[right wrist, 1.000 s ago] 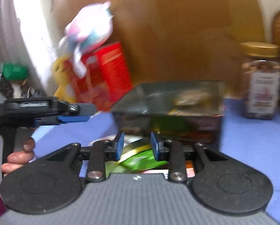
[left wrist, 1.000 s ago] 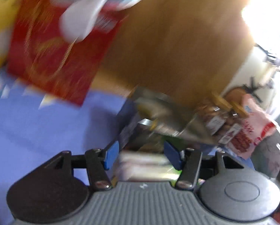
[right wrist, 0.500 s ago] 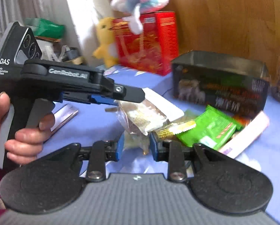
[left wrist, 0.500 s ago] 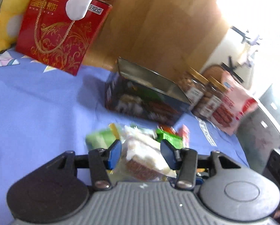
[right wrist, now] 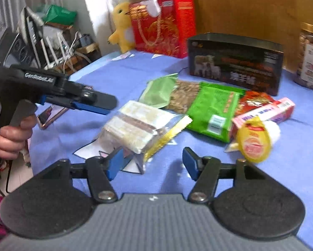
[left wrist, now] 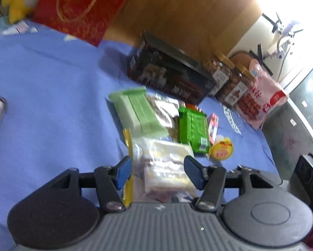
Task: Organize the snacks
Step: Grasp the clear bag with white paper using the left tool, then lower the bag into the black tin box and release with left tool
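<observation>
The snacks lay in a loose heap on the blue-covered tabletop point(right wrist: 118, 73), none yet sorted. The dark open-topped box point(right wrist: 236, 62) stood at the far side with no snack visible inside from these views, so by my reading the organizing was barely begun and nearly everything was left to do.

In the pile were a pale green wafer pack point(left wrist: 135, 110), a clear bag of seeds point(left wrist: 166, 108), a bright green packet point(right wrist: 213, 110), a pink box point(right wrist: 267, 110) and a yellow-lidded cup point(right wrist: 254, 144). Nearest lay a clear pack of layered bars point(right wrist: 133, 127) with a gold serrated edge, resting on the cloth.

The left gripper point(left wrist: 158, 171) hovered over that pack, its fingers opening on either side of it; the pads did not appear to press on it. The right gripper point(right wrist: 150, 163) stood just near of the same pack, its fingers opening wide with only cloth and a corner of wrapper between them, holding nothing.

Two nut jars point(left wrist: 227, 79) and a pink bag point(left wrist: 259, 98) stood to the right of the box, a red gift bag point(right wrist: 162, 27) at the far left.
</observation>
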`<state>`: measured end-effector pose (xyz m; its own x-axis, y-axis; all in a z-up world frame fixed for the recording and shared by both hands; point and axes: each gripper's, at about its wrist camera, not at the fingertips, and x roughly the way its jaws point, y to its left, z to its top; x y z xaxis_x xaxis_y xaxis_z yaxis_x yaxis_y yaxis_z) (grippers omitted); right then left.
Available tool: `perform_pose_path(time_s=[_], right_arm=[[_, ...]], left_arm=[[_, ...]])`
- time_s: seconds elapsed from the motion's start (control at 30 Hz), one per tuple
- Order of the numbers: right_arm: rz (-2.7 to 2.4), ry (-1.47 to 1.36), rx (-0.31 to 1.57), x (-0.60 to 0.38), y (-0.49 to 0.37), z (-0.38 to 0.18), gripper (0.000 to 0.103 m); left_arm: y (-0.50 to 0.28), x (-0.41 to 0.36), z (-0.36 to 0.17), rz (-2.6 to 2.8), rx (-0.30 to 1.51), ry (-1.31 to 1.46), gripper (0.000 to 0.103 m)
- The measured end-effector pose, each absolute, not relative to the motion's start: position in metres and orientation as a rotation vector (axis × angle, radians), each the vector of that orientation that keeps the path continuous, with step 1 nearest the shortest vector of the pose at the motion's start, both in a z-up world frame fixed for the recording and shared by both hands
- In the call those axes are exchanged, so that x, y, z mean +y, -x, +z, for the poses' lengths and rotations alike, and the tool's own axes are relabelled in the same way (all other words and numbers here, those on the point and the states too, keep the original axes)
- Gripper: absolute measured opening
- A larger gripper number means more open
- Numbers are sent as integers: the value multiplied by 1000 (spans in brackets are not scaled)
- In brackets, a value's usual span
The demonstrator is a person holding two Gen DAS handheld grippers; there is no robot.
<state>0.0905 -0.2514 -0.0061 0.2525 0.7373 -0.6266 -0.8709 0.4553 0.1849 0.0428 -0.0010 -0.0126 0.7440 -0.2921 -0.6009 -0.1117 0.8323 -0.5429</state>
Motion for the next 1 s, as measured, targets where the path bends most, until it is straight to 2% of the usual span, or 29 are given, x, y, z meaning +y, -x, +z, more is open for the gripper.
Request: perform_pose_path(time_s=[0.1, 0.2, 0.27, 0.43, 0.7, 1.0], right_arm=[[1130, 296, 702, -235, -82, -14, 65], [1107, 368, 625, -223, -74, -18, 51], [1121, 349, 624, -225, -74, -12, 49], [1115, 269, 563, -240, -81, 14, 49], [999, 199, 459, -232, -162, 56, 48], [942, 123, 604, -187, -280, 64, 49]], left_arm=[[-51, -9, -25, -118, 769, 584, 53], [-46, -17, -18, -130, 760, 561, 50], [-43, -21, -7, -137, 744, 535, 49], [-57, -23, 27, -174, 697, 492, 49], [-168, -28, 82, -180, 591, 396, 50], [-271, 2, 71, -45, 612, 431, 50]])
